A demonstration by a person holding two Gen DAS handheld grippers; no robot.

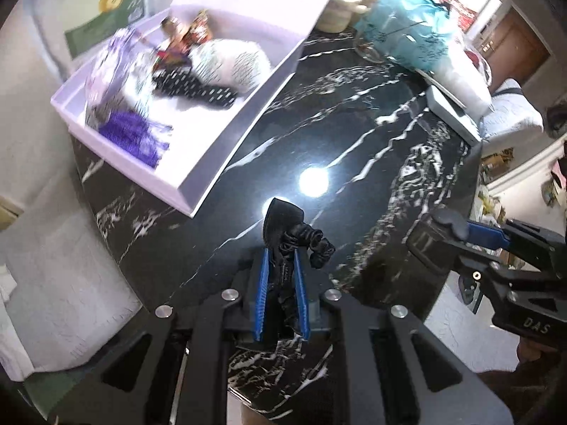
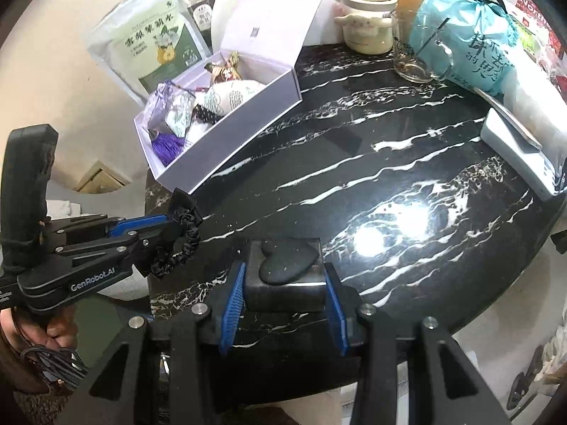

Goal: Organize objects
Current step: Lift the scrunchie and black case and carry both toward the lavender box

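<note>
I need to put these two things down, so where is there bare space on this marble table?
The widest bare stretch of the marble table runs between the open white box and the grey case. The far edge is crowded by the cream mug, the glass cup and the blue bag. The box is partly filled.

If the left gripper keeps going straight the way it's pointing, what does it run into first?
Probably the bare black marble tabletop. The left gripper, shut on a black scrunchie, points steeply down at open surface; the open white gift box sits off to the left, though depth is uncertain.
</note>
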